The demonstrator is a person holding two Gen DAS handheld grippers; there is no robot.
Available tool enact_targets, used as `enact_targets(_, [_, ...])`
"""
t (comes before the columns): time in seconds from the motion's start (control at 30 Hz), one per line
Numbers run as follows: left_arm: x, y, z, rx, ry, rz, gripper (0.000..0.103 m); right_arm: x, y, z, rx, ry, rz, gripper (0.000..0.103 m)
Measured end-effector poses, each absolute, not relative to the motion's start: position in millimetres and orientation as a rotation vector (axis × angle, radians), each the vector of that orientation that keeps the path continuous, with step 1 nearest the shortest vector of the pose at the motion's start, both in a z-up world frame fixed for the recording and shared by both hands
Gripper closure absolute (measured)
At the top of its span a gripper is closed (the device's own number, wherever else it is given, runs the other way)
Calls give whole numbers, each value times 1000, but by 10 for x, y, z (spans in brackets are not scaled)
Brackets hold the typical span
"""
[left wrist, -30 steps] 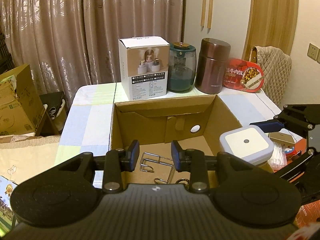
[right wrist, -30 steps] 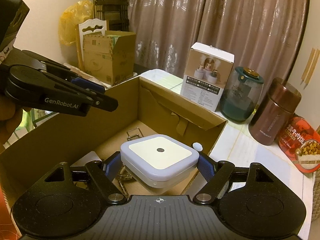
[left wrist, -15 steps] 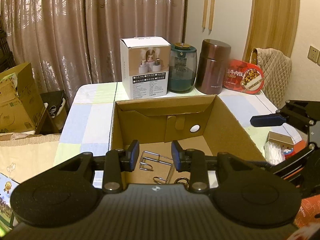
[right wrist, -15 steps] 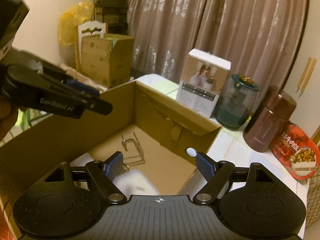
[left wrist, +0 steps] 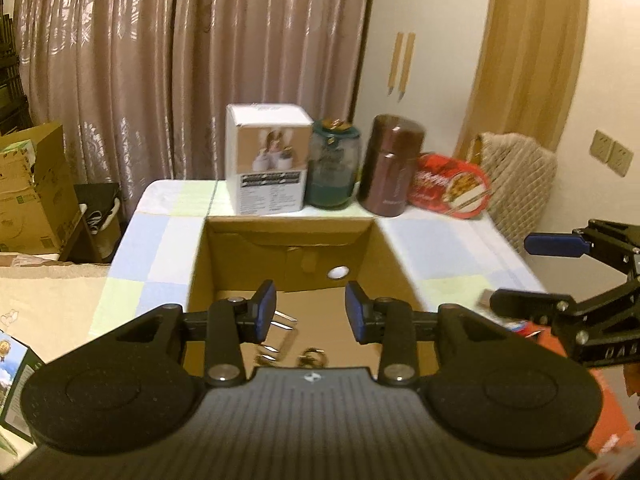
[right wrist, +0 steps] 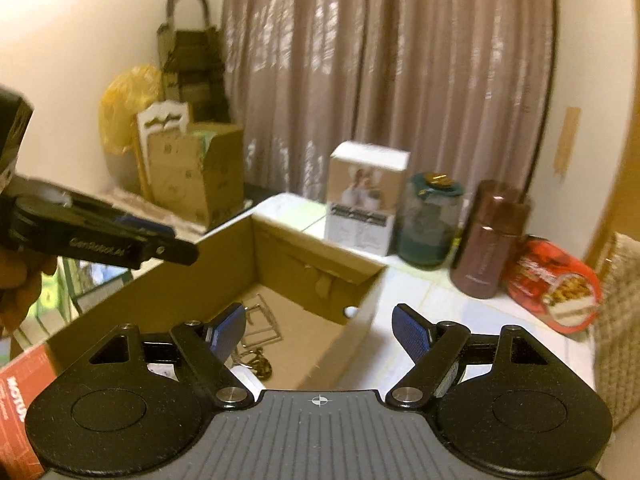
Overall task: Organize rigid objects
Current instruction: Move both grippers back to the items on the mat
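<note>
left claw (left wrist: 310, 312): jaws were opening, nothing between the pads; hung over the near end of the cardboard box (left wrist: 384, 256).
right claw (right wrist: 320, 330): spread wide, released, empty; sat over the box's right wall.
box: open-topped on the worktop (left wrist: 160, 248), at 12 o'clock from both claws.
box contents: bent wire rack (right wrist: 262, 320) on the floor, small metal ring (left wrist: 314, 356) beside it at 3 o'clock, white object's corner (right wrist: 244, 376) just under the right claw's left finger.
behind box, 12 o'clock: white carton (left wrist: 268, 160), green jar (left wrist: 334, 168), brown canister (left wrist: 390, 166), red tin (left wrist: 450, 186), in a row.
</note>
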State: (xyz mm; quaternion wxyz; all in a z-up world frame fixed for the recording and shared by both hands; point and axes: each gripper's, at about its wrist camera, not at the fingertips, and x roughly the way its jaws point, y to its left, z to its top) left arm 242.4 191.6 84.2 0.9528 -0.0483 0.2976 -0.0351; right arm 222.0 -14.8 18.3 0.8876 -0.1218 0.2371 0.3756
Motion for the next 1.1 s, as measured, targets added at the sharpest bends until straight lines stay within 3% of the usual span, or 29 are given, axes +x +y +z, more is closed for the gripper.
enact_targets(0.43, [1674,797,1102,-108,529,-239,59,1656,-1508,529,-173,441,571,25])
enact_targets(0.73, [1482,88,819,-72,531,-301,49,1378,-2270,167,-135,496,438,25])
enact_targets(1.1, [1570,-281,216,-59,614,-299,45,1441,-2632,-401,-35,588,373,25])
